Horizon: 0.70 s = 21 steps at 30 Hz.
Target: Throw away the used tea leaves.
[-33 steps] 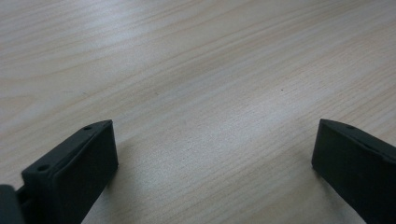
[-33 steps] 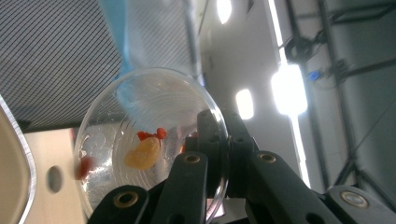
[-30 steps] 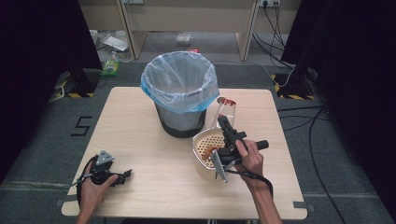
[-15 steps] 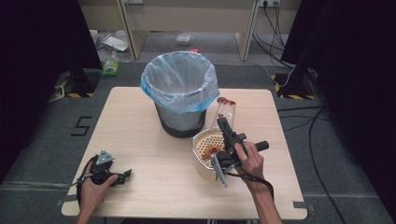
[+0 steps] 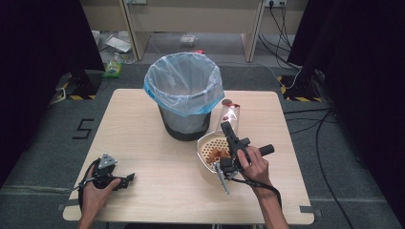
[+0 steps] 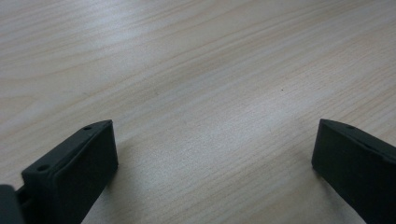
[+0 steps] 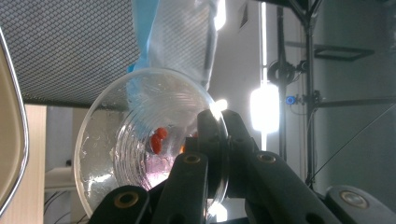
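Observation:
A clear ribbed cup lies tipped on its side between the bin and a cream perforated bowl that holds orange-red pieces. My right gripper is shut on the cup's rim. In the right gripper view the jaws pinch the rim of the cup at my right gripper, and a few red bits sit inside. My left gripper rests at the table's front left. Its open jaws stand wide apart over bare wood, with nothing in my left gripper.
A dark mesh bin lined with a blue bag stands at the table's middle back, just behind the cup; its mesh wall looms close in the right gripper view. The wooden table ends near both hands.

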Each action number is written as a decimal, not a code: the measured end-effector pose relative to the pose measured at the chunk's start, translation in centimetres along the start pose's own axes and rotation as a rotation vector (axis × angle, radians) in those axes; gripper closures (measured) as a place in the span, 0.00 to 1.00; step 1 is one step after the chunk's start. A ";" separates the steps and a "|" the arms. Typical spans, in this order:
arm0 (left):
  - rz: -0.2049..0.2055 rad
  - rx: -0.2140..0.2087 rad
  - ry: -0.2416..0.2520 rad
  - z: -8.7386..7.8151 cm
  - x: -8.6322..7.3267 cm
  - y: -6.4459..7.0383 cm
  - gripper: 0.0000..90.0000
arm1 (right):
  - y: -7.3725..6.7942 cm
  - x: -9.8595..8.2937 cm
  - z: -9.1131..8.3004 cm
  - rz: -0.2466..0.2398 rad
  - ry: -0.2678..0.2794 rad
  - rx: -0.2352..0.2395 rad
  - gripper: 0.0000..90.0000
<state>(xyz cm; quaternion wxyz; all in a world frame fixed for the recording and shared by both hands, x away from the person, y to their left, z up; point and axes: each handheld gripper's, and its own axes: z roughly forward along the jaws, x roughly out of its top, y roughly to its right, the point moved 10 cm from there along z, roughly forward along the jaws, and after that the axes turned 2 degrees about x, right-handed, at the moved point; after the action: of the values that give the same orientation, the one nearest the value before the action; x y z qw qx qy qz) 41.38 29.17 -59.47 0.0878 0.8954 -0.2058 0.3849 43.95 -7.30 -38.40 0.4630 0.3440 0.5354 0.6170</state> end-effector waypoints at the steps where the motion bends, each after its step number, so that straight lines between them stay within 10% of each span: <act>1: 0.000 0.000 -0.001 0.0 0.0 0.0 0.00 | 0.1 0.2 -0.1 0.008 0.010 -0.002 0.98; 6: 0.000 0.000 -0.001 0.0 0.0 0.0 0.00 | 0.4 -0.7 0.2 0.125 -0.007 0.034 0.98; 11: 0.001 0.000 0.000 0.0 0.0 0.0 0.00 | 0.4 -2.4 0.9 0.412 -0.073 0.148 0.98; 14: 0.001 0.000 -0.001 0.0 0.0 0.0 0.00 | 0.5 -3.0 1.0 0.497 -0.093 0.173 0.98; 16: 0.001 0.000 -0.001 0.0 0.0 0.0 0.00 | 0.6 -4.3 1.3 0.684 -0.118 0.220 0.98; 21: 0.001 0.000 0.000 0.0 0.0 0.0 0.00 | 0.7 -5.6 1.5 0.852 -0.135 0.263 0.98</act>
<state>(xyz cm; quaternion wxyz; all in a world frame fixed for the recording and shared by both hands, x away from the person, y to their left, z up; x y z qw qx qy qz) 41.38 29.17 -59.47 0.0878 0.8954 -0.2062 0.3847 47.06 -12.03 -36.99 0.1539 0.6292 0.3882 0.6555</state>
